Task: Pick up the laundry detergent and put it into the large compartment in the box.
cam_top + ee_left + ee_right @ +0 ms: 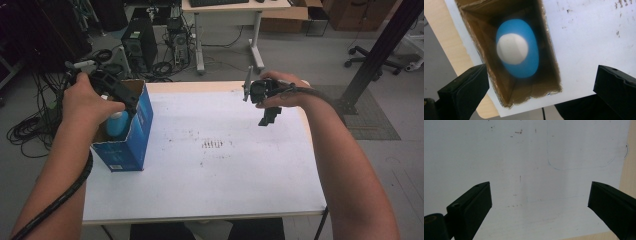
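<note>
The bottle [517, 48] stands inside the box [141, 125] at the table's [225, 190] 9 o'clock edge, so the packing looks done. Left gripper [541, 82] hangs above it, jaws wide and empty; right gripper [540, 197], at 2 o'clock, is spread over bare table, holding nothing.

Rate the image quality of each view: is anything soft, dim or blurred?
High view: dim, even light, fairly sharp, the blue box readable. Left gripper view: the blue bottle with its white cap is soft and smeared inside the shadowed box, while the left gripper, jaws apart, looks sharper. Right gripper view: flat grey light on the white table sheet; the right gripper appears dark, with little detail.
</note>
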`<state>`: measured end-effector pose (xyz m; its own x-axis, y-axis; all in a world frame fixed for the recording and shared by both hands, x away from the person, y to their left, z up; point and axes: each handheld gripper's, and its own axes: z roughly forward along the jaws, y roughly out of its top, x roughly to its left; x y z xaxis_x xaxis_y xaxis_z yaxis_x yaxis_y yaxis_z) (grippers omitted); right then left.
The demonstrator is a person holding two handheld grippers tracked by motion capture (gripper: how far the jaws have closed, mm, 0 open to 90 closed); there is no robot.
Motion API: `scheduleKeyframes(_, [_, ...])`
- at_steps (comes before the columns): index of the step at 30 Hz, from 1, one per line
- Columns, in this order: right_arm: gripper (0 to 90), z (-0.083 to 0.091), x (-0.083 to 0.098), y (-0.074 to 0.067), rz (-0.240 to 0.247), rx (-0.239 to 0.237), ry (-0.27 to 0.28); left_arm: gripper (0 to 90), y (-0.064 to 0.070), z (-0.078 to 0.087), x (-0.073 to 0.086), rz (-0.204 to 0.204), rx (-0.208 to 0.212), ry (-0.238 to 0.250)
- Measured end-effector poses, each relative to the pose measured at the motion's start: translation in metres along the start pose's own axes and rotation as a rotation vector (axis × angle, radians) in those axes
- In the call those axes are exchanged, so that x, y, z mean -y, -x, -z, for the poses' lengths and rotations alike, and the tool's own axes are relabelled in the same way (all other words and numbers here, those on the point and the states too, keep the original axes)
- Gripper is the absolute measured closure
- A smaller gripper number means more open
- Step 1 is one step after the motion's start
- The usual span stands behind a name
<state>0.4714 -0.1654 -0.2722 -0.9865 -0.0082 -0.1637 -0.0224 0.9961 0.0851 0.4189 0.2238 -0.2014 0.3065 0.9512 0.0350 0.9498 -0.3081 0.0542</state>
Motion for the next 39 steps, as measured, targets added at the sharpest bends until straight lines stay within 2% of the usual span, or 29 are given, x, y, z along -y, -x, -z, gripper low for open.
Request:
scheduleKeyframes(1, [4.6,0.0,0.0,0.0,0.002,0.0,0.0,0.2,0.0,0.0,0.0,-0.009,0.015,0.003])
scheduleKeyframes(8, [4.6,0.002,0.0,-0.003,0.015,0.0,0.0,0.2,0.006,0.003,-0.004,-0.107,0.029,-0.002])
scheduleKeyframes(13, [4.6,0.002,0.0,-0.003,0.017,-0.001,0.004,0.2,0.015,0.005,-0.007,-0.19,0.039,0.009])
scheduleKeyframes(17, [4.6,0.002,0.0,-0.003,0.016,-0.002,0.005,0.2,0.026,0.006,-0.01,-0.286,0.013,0.011])
scheduleKeyframes(20, [4.6,0.001,0.0,-0.003,0.014,-0.003,0.002,0.2,0.037,0.007,-0.011,-0.363,0.013,0.021])
scheduleKeyframes(29, [4.6,0.0,0.002,-0.004,0.024,-0.007,0.001,0.2,0.06,0.003,-0.018,-0.532,0.061,0.007])
scheduleKeyframes(37, [4.6,0.001,0.006,-0.005,0.016,-0.015,-0.005,0.2,0.075,-0.002,-0.019,-0.664,0.108,0.029])
scheduleKeyframes(39, [4.5,0.001,0.007,-0.005,0.015,-0.014,-0.006,0.2,0.078,-0.002,-0.02,-0.697,0.105,0.036])
